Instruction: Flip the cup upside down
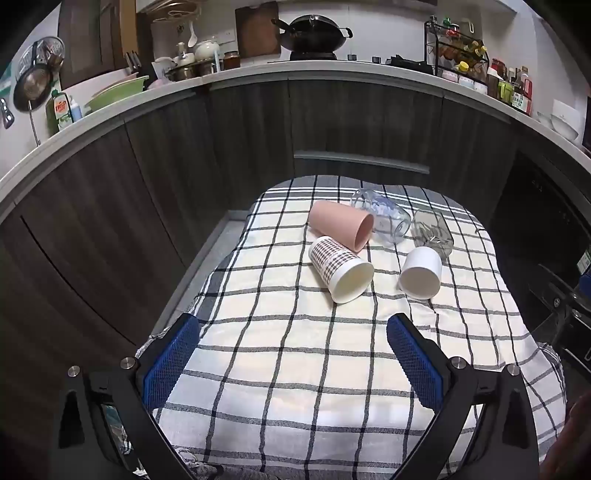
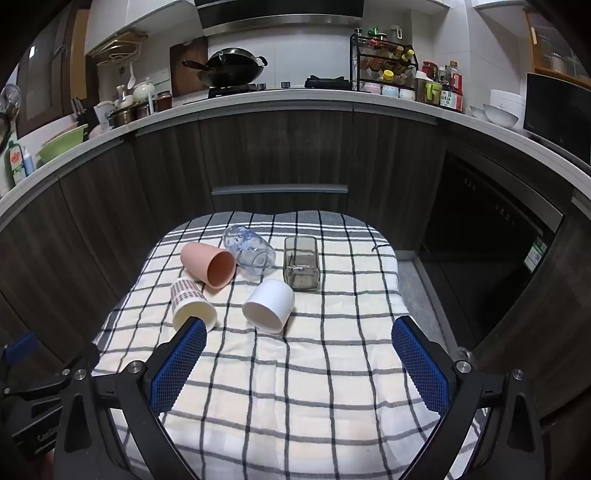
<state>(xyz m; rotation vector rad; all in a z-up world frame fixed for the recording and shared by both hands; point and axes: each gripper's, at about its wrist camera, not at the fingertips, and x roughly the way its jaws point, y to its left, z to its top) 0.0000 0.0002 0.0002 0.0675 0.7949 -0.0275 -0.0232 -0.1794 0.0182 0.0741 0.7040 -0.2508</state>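
Several cups lie on their sides on a checked cloth [image 1: 295, 350] [image 2: 295, 369]: a pink cup [image 1: 340, 225] [image 2: 207, 264], a houndstooth-patterned paper cup [image 1: 338, 267] [image 2: 190, 301], a plain white cup [image 1: 421, 273] [image 2: 269, 304], a clear glass with blue print [image 1: 382, 218] [image 2: 251, 249] and a grey square glass [image 1: 432, 230] [image 2: 301, 267]. My left gripper [image 1: 293, 328] is open and empty, short of the cups. My right gripper [image 2: 299, 332] is open and empty; its left finger [image 2: 181, 362] overlaps the patterned cup's rim in view.
The cloth covers a small table with a grey edge [image 1: 207, 254] [image 2: 417, 273]. Dark cabinet fronts [image 1: 258, 129] stand behind, under a counter with a wok [image 1: 314, 35], spice rack [image 2: 384, 66] and bowls [image 2: 498, 110]. The other gripper's body shows at right [image 1: 569, 306].
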